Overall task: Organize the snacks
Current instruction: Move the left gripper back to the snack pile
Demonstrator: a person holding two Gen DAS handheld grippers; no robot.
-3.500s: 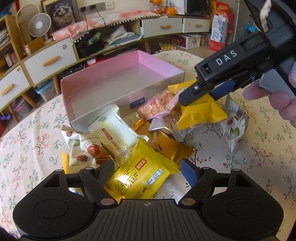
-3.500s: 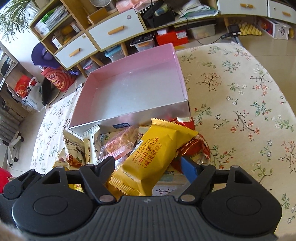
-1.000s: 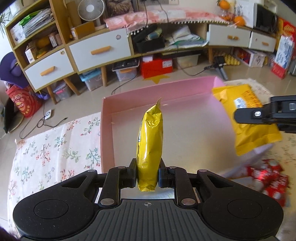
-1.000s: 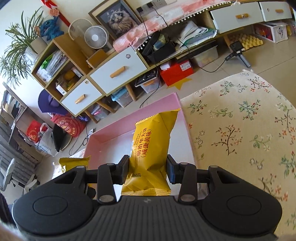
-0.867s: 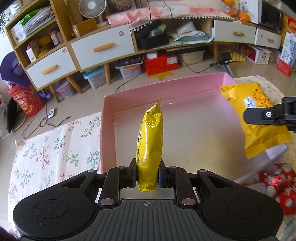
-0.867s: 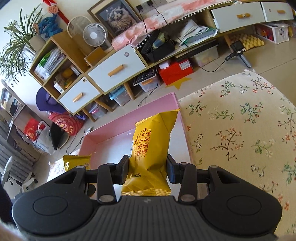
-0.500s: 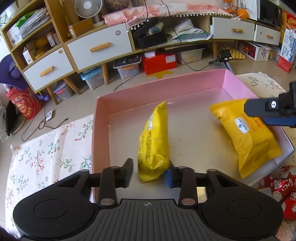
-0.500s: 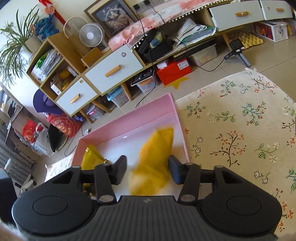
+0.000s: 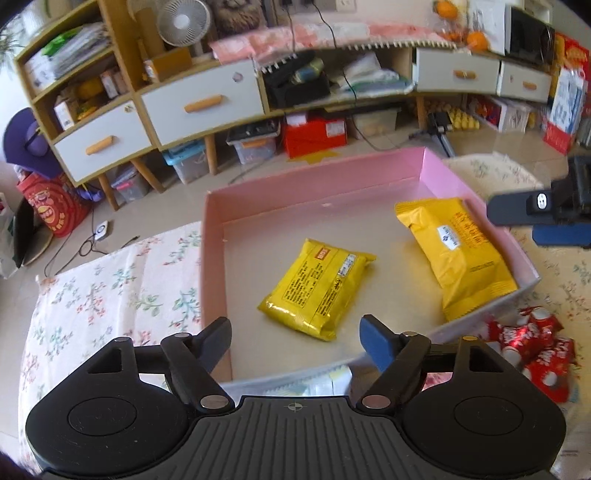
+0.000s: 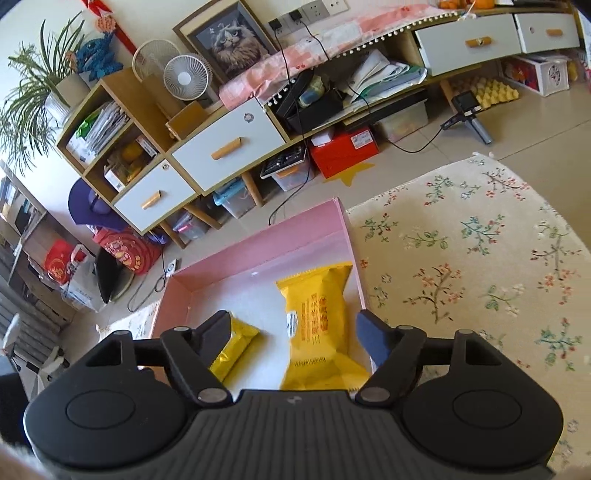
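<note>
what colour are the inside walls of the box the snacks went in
Pink; the box walls show best in the left wrist view, around a silvery floor.

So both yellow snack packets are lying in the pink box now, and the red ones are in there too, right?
Not quite. The two yellow packets do lie in the pink box, but the red packets sit outside it on the tablecloth, as the left wrist view shows.

A long wooden cabinet with white drawers and open shelves ran along the pale wall. A fan, a framed cat picture and a potted plant stood on it. Storage boxes and a red box sat beneath on the tiled floor. Daylight filled the room.
</note>
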